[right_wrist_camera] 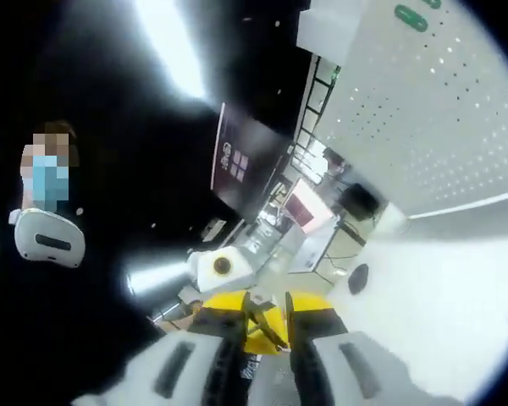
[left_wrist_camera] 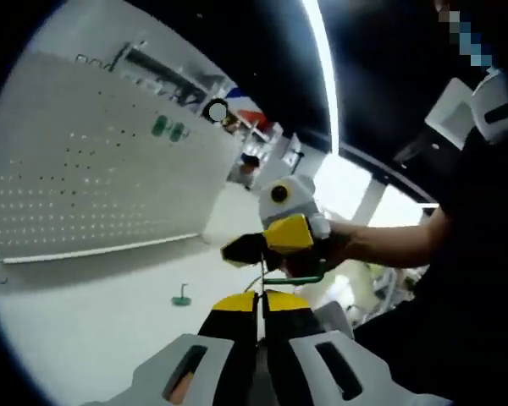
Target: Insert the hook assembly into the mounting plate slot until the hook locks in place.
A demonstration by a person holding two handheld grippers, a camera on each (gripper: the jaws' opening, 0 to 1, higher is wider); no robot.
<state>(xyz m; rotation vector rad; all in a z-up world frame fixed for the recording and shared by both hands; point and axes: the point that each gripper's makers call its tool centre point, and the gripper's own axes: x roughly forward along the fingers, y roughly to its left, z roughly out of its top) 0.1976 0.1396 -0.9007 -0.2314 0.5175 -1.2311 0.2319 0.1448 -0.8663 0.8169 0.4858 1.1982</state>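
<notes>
While the left gripper keeps its jaws closed on the thin green wire hook, the right gripper meets it from the other side. In the right gripper view its jaws also pinch the wire. The white perforated mounting plate stands upright behind, carrying two green pieces. Another green hook sits on the white table.

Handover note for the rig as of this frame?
Left tongs: shut on the hook assembly, a green wire piece held in mid-air.
Right tongs: nose to nose with the left at the same piece; grip unclear.
Mounting plate: perforated board standing on the table, apart from both tongs.
Another green hook lies on the table.
Done: assembly picked up.
Left: carry it to the plate, insert, lock.
</notes>
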